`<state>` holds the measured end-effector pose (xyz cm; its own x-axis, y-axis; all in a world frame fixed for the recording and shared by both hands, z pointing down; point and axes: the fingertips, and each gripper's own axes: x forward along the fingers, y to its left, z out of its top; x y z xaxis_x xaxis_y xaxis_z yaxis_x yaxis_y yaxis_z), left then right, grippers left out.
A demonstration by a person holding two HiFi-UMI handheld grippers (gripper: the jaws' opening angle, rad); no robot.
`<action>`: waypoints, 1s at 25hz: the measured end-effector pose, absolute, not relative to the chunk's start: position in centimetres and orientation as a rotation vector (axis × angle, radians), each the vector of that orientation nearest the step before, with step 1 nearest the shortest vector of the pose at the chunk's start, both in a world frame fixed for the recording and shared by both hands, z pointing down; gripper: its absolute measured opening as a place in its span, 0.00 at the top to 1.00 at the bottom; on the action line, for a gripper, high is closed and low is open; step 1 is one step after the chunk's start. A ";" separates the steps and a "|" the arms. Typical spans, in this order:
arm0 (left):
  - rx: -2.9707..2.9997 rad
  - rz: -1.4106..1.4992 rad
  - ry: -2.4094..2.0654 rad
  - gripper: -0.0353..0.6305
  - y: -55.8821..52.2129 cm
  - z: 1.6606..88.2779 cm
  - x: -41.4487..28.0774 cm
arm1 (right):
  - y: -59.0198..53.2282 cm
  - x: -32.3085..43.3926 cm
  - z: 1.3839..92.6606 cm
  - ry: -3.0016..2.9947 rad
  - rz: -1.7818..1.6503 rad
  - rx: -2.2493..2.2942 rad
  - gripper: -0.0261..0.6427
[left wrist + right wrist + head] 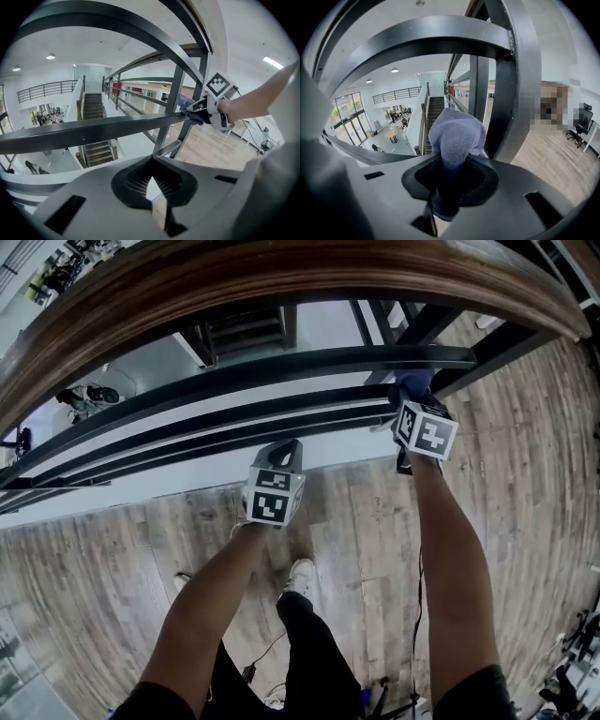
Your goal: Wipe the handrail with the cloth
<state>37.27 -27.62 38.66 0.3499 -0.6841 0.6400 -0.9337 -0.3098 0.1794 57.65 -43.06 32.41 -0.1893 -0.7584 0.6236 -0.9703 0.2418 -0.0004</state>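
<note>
Cloth (457,136), blue-violet and bunched, is clamped in the right gripper (443,201). The jaws are closed onto its lower end and the free part bulges out in front of them.

Seen from the left gripper view, the cloth (190,111) lies against the dark metal rail (93,131) at the end where that rail meets an upright post (202,75). Actual contact is hard to confirm at this size.

In the head view the right gripper (412,395) sits at the same post end of the railing, with its marker cube (424,430) facing up.

Wooden handrail (281,277) curves along the top of the railing, above the dark rails (281,367). The cloth (412,382) is well below it, not touching it.

Left gripper (154,197): jaws drawn together, nothing between them. It points at the dark rail near the rail's middle (close to it, apart from it). In the head view the left gripper (284,454) is beside the lowest rails, with its cube (274,495) behind.

Both forearms reach forward over a plank floor (525,474). One light shoe (300,573) shows between them.

Beyond the railing: a staircase (93,105) and a lower hall with a round orange table (391,134).
</note>
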 end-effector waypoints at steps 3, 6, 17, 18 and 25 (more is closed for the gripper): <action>2.050 0.594 -1.435 0.94 -26.9 39.4 35.2 | -42.9 57.6 32.6 -2.048 0.495 1.605 0.82; 2.045 0.569 -1.455 0.94 -25.9 39.9 33.0 | -40.8 55.1 31.8 -2.177 0.345 1.591 0.82; 1.988 0.414 -1.590 0.94 -18.1 41.7 17.7 | -26.2 35.2 35.3 -2.500 0.297 1.355 0.82; 1.975 0.415 -1.612 0.94 -17.0 42.2 15.5 | -24.9 33.0 36.1 -2.505 0.295 1.320 0.82; 1.834 0.346 -1.762 0.94 -8.7 45.7 -2.8 | -18.1 14.5 41.8 -2.546 0.298 1.102 0.82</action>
<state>-2.81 -8.67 45.68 0.0995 -0.8288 0.5506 -0.9755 0.0277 0.2181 14.51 -18.05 41.78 -0.6364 -0.6620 0.3959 -0.7355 0.6754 -0.0530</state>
